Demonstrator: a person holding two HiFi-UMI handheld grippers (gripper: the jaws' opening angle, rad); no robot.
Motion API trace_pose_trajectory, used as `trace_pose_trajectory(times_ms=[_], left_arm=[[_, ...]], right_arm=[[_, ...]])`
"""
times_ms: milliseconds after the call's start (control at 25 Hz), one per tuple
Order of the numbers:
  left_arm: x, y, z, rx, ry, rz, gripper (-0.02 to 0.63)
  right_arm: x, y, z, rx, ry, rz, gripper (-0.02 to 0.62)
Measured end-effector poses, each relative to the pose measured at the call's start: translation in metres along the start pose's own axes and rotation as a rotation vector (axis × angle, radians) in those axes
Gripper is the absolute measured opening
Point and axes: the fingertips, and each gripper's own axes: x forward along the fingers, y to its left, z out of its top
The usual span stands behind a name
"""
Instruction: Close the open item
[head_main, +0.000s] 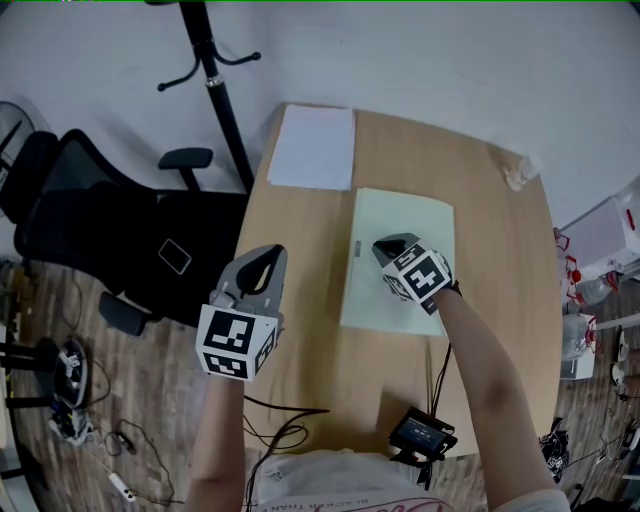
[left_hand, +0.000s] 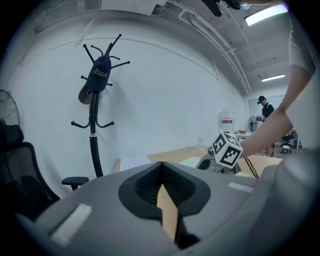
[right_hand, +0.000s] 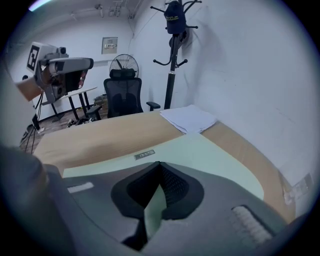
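The left gripper (head_main: 268, 256) points forward on the left forearm (head_main: 222, 430), its jaws meeting tip to tip with nothing between them. The right gripper (head_main: 384, 246) sits farther forward on the outstretched right forearm (head_main: 485, 370), angled towards the left. Its jaws also meet at the tips and are empty.
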Motion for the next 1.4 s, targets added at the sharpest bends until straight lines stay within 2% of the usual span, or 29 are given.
trace_pose_trajectory(times_ms=[200, 480, 680, 920, 1200, 1400], left_arm=[[-0.001, -0.001, -0.001, -0.004, -0.001, 0.002, 0.018], [-0.003, 0.0, -0.001, -0.003, 0.0, 0.006, 0.018], [-0.003, 0.0, -0.001, -0.005, -0.001, 0.01, 0.018], [-0.004, -0.001, -0.001, -0.007, -0.002, 0.014, 0.018], [-0.003, -0.009, -0.003, -0.02, -0.005, 0.01, 0.017], [-0.007, -0.016, 0.008, -0.002, -0.024, 0.009, 0.018]], right_arm=[[0.001, 0.004, 0.001, -0.087, 0.05, 0.011, 0.003], [0.006, 0.024, 0.011, -0.273, 0.104, 0.069, 0.003], [0.012, 0.032, 0.01, -0.327, 0.163, 0.117, 0.002], [0.016, 0.031, 0.008, -0.282, 0.208, 0.149, 0.002], [0.019, 0.031, 0.013, -0.23, 0.193, 0.085, 0.002], [0.014, 0.028, 0.018, -0.258, 0.186, 0.033, 0.002]])
